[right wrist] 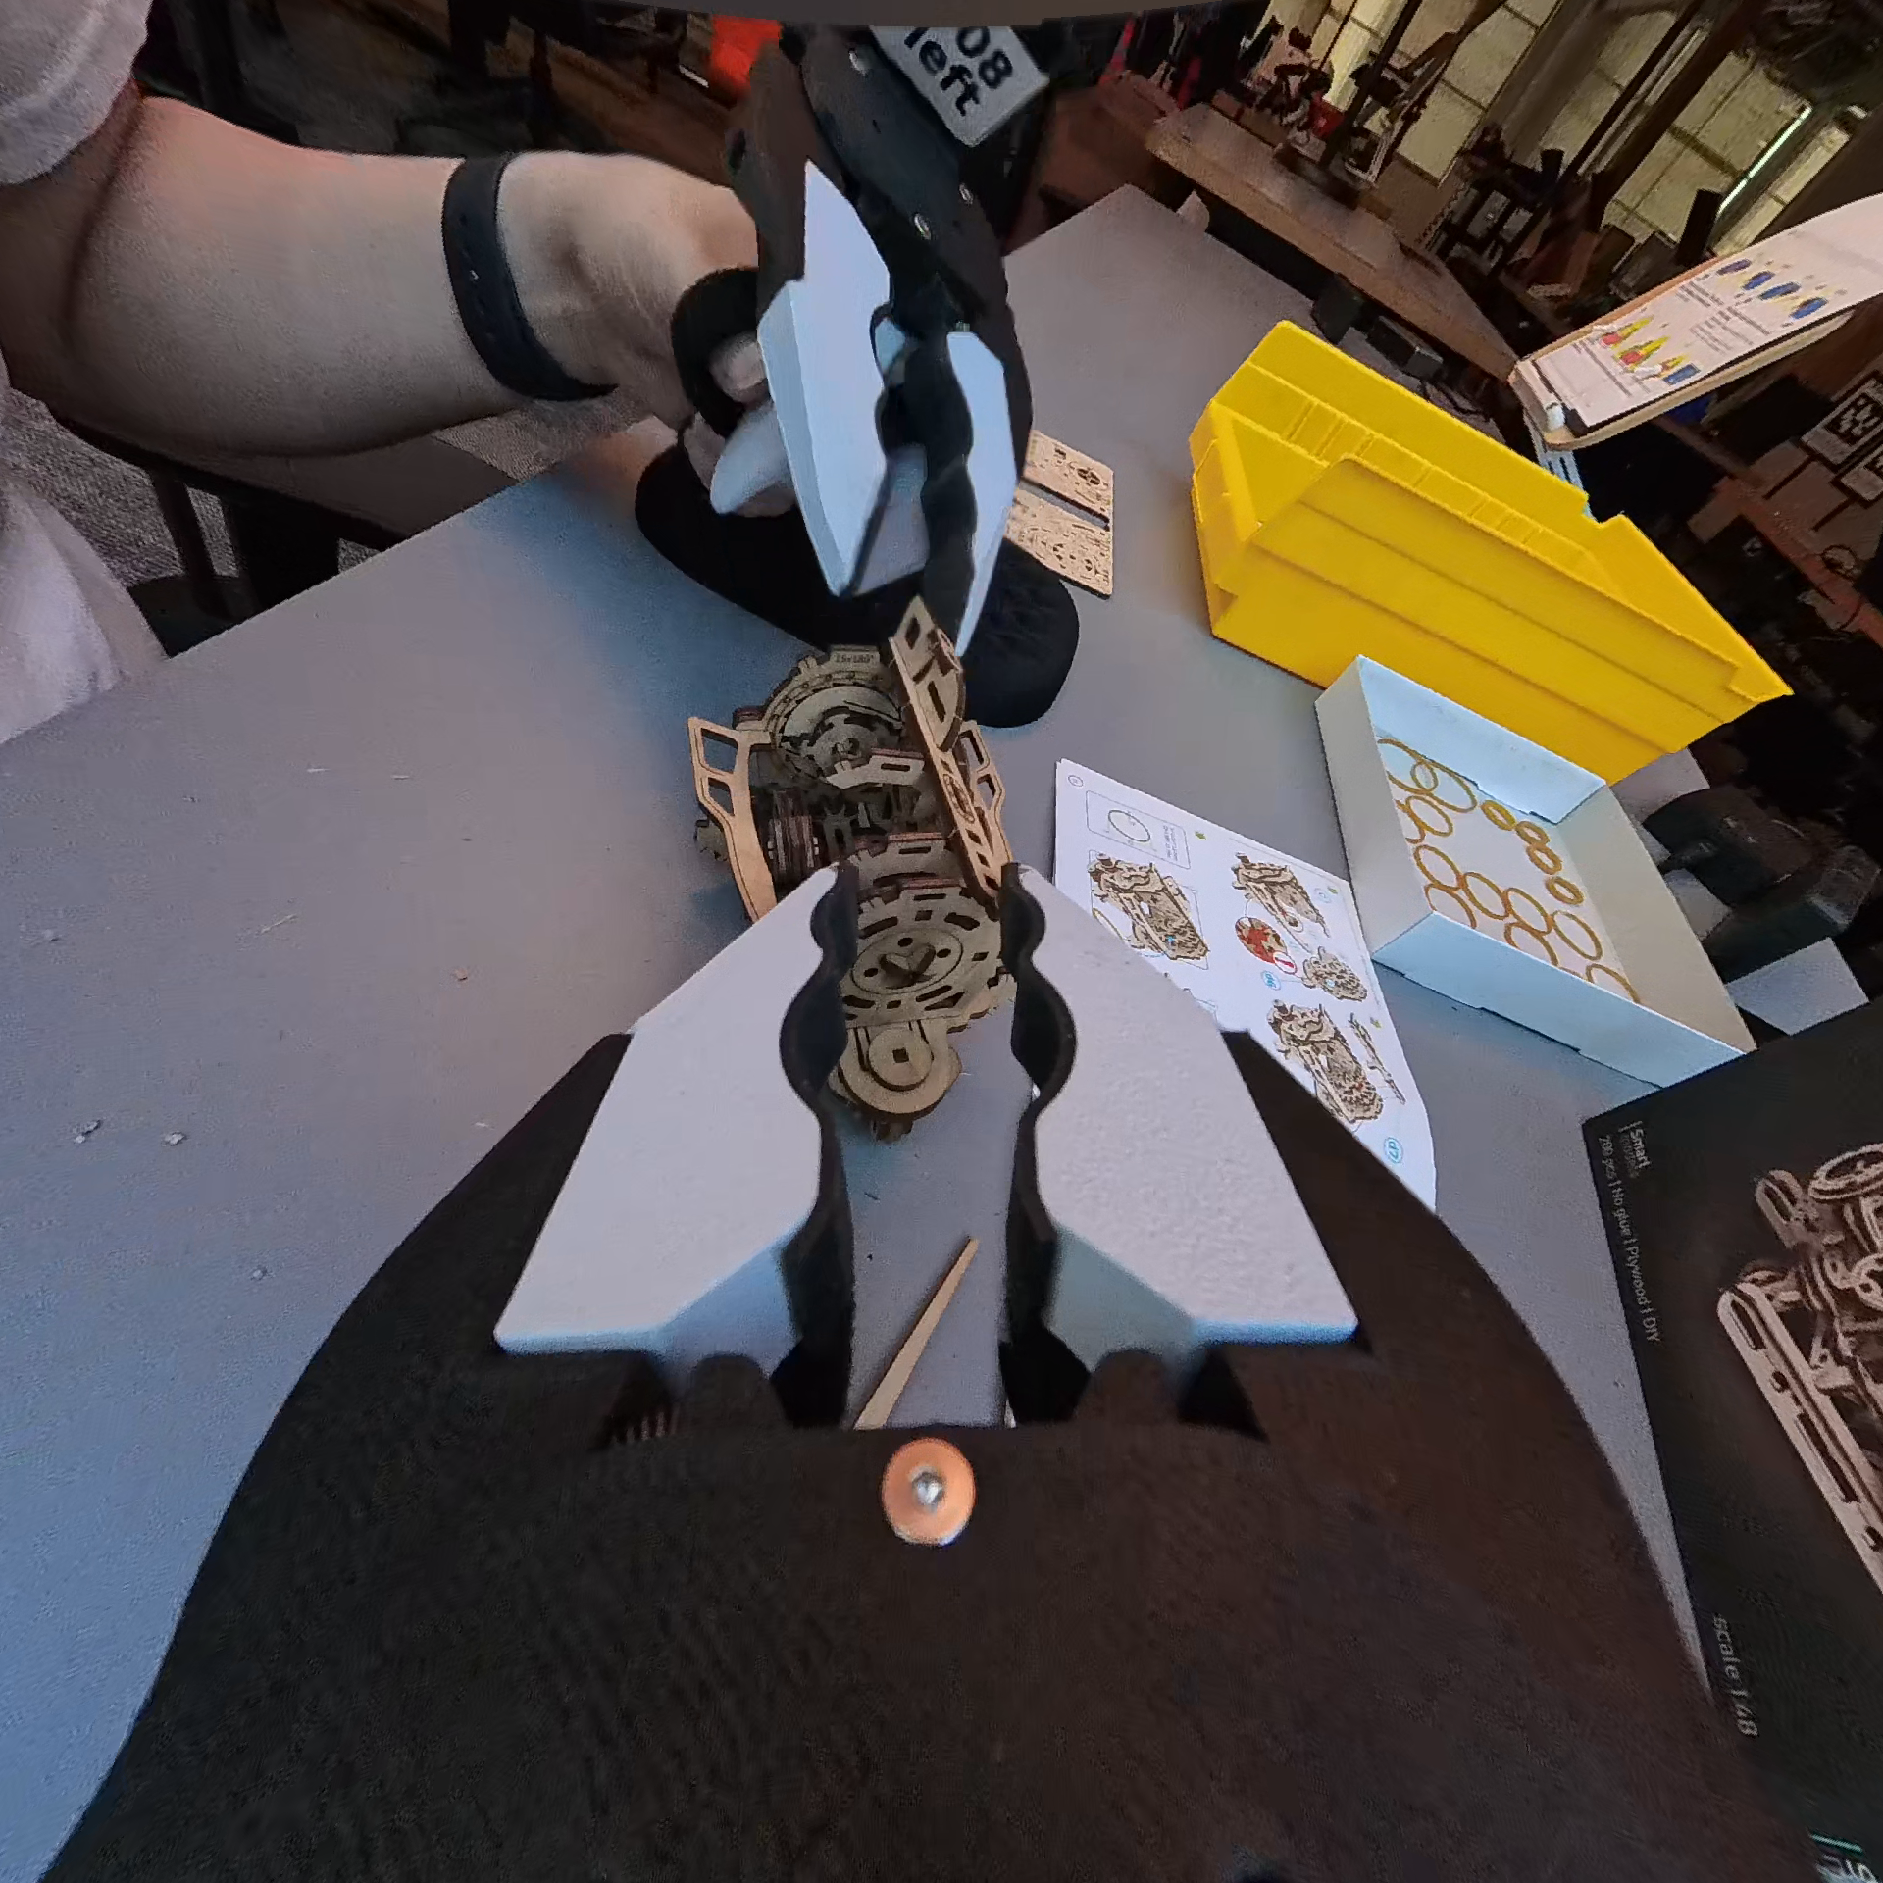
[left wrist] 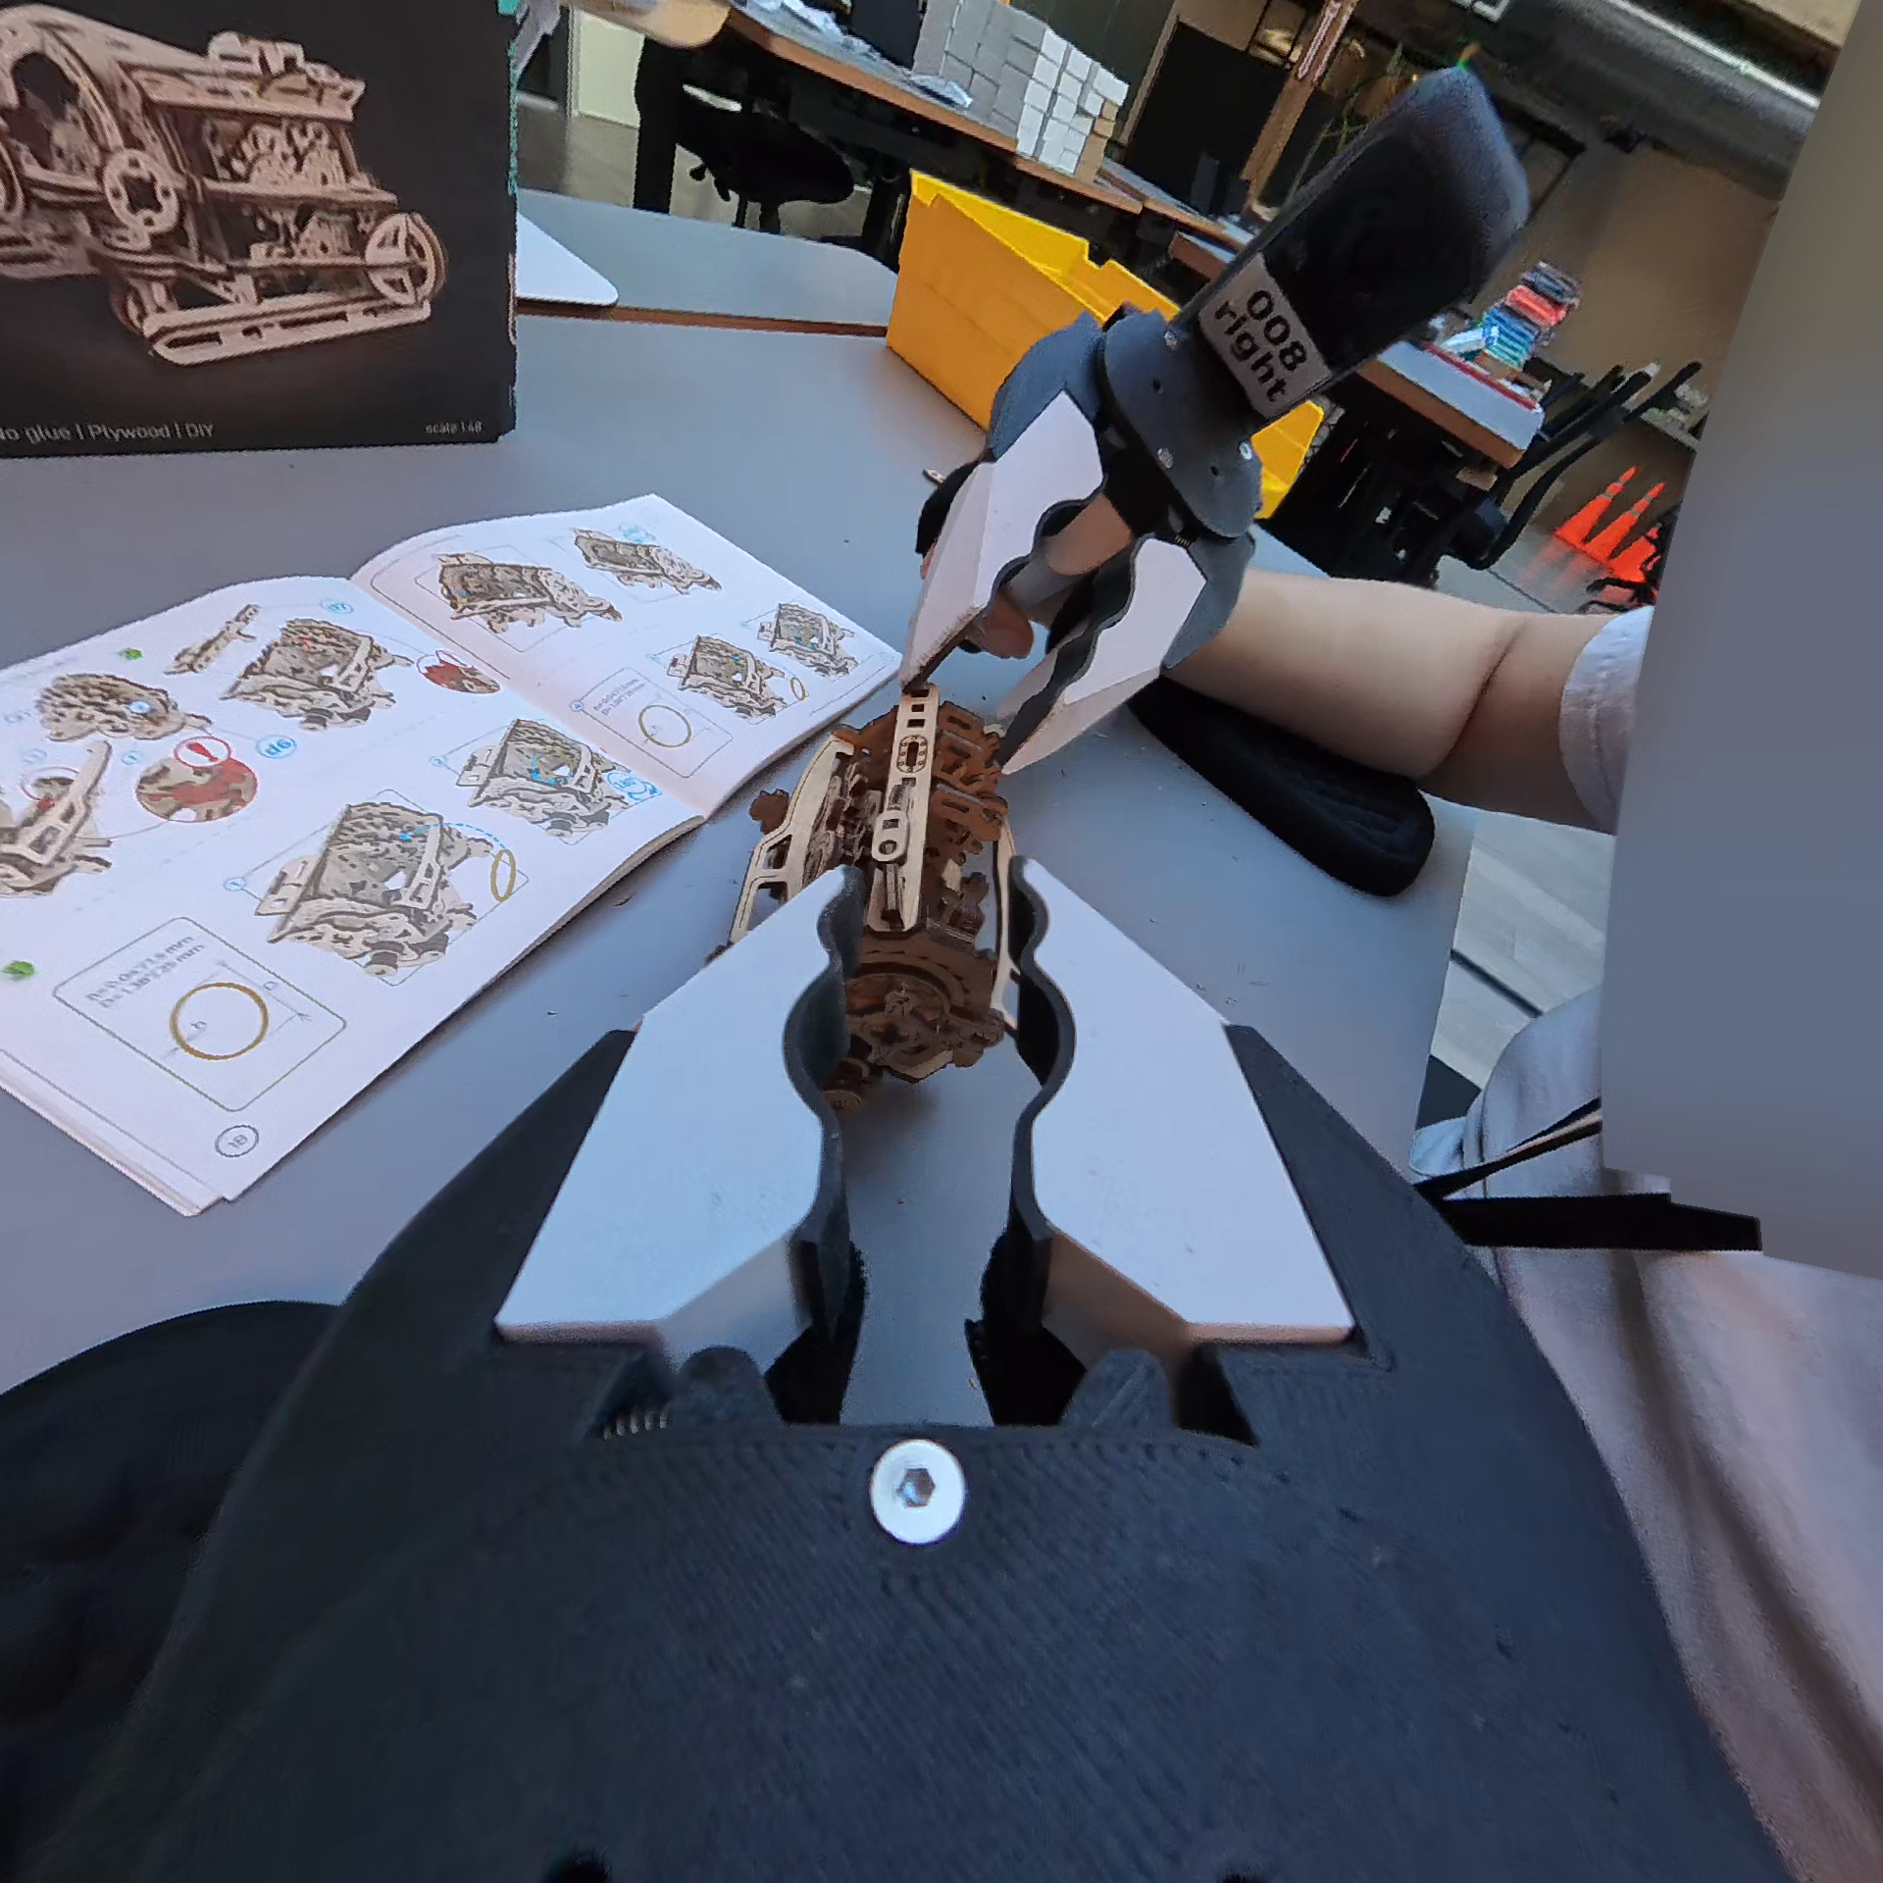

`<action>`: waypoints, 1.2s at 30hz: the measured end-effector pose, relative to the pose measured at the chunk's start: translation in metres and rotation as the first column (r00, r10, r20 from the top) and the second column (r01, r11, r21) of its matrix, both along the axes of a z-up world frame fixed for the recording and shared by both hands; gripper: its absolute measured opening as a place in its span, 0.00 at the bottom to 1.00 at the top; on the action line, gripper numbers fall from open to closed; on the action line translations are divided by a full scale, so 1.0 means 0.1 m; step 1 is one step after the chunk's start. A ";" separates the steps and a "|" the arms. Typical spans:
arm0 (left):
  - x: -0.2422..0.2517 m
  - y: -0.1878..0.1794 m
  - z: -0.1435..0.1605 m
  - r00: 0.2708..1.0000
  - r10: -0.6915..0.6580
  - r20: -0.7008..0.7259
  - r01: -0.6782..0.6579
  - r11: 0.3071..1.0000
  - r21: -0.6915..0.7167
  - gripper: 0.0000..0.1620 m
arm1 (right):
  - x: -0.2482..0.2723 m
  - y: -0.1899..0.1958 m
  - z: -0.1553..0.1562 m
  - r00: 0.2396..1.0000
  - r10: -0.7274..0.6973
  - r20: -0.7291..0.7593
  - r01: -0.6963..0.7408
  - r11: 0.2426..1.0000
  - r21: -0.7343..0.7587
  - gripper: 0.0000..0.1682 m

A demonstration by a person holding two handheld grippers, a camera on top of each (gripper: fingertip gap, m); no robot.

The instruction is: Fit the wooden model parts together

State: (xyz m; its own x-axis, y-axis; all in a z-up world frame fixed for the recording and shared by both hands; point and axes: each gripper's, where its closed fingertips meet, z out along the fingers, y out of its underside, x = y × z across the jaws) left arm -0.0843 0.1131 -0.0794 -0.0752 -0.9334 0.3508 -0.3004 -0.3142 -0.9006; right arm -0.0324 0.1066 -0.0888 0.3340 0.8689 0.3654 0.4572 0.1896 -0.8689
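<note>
Grippers are meeting over the wooden model (left wrist: pixel 897 897) on the grey table (left wrist: pixel 662 408): we are straddling it with our left gripper (left wrist: pixel 927 897) spread, our right gripper (right wrist: pixel 922 897) likewise parted.

L claw (left wrist: pixel 927 897) & R claw (right wrist: pixel 922 897) both parted, facing.

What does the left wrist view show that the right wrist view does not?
Left wrist view only: the whole open booklet and traffic cones.

Right wrist view only: a white tray of rings, a wooden stick, a flat parts sheet, and a black wristband.

Both: the wooden model on the grey table, the yellow bins, the box, the left gripper and right gripper, each with its jaws open around the model.
</note>
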 end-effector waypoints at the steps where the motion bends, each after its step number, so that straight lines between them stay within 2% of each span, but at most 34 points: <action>1: -0.04 0.00 0.02 1.000 0.000 0.007 0.000 0.999 0.055 0.19 | 0.00 0.00 0.00 1.000 0.000 -0.001 0.000 1.000 0.000 0.16; 3: -0.10 0.02 0.02 0.999 0.032 -0.004 -0.030 0.974 0.226 0.26 | 0.00 0.01 0.00 1.000 -0.003 -0.002 0.003 1.000 -0.006 0.16; 6: -0.15 0.11 -0.05 0.994 0.109 -0.029 -0.080 0.860 0.505 0.28 | 0.00 0.03 0.00 1.000 -0.005 -0.010 0.005 1.000 -0.022 0.16; 8: -0.14 0.12 -0.09 0.991 0.133 -0.031 -0.087 0.788 0.609 0.27 | -0.01 0.03 0.00 1.000 -0.006 -0.013 0.005 1.000 -0.031 0.16; 9: -0.12 0.09 -0.10 0.991 0.126 -0.032 -0.079 0.776 0.626 0.29 | -0.01 0.04 0.00 1.000 -0.008 -0.013 0.007 0.999 -0.034 0.16; 13: -0.04 0.03 -0.12 0.993 0.111 -0.035 -0.060 0.740 0.670 0.32 | -0.01 0.04 0.00 1.000 -0.013 -0.007 0.013 0.999 -0.033 0.16; 17: 0.00 0.03 -0.11 0.993 0.117 -0.023 -0.067 0.706 0.705 0.25 | -0.01 0.04 0.00 1.000 -0.017 -0.003 0.017 0.999 -0.031 0.16; 19: 0.01 0.03 -0.10 0.994 0.113 -0.015 -0.070 0.713 0.697 0.21 | -0.01 0.05 0.00 1.000 -0.019 0.000 0.019 1.000 -0.025 0.16; 22: 0.02 0.05 -0.10 0.993 0.121 -0.015 -0.081 0.746 0.661 0.20 | -0.01 0.06 0.01 1.000 -0.024 0.011 0.024 1.000 0.001 0.15; 26: 0.02 0.10 -0.11 0.990 0.141 -0.016 -0.096 0.749 0.655 0.21 | -0.13 0.06 0.10 0.998 -0.039 0.041 0.036 0.997 0.068 0.30; 28: 0.00 0.14 -0.10 0.988 0.154 -0.012 -0.110 0.754 0.647 0.23 | -0.23 0.02 0.09 0.994 -0.021 0.108 0.010 0.994 0.106 0.30; 31: -0.01 0.17 -0.08 0.987 0.162 -0.006 -0.122 0.769 0.627 0.20 | -0.30 0.00 0.09 0.981 -0.029 0.193 0.002 0.990 0.139 0.29; 33: -0.01 0.17 -0.08 0.987 0.159 -0.006 -0.120 0.769 0.629 0.20 | -0.29 -0.02 0.06 0.978 -0.025 0.205 0.000 0.992 0.124 0.25; 36: -0.01 0.15 -0.09 0.990 0.143 -0.014 -0.103 0.769 0.630 0.20 | -0.24 -0.01 0.07 0.985 -0.030 0.172 0.014 0.996 0.092 0.24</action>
State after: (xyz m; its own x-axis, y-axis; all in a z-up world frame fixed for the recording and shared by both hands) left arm -0.0851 0.1281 -0.0887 0.0567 -0.9473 -0.3153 -0.3559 0.2759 -0.8929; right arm -0.0560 0.1055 -0.0817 0.2774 0.8229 0.4958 0.6038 0.2521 -0.7562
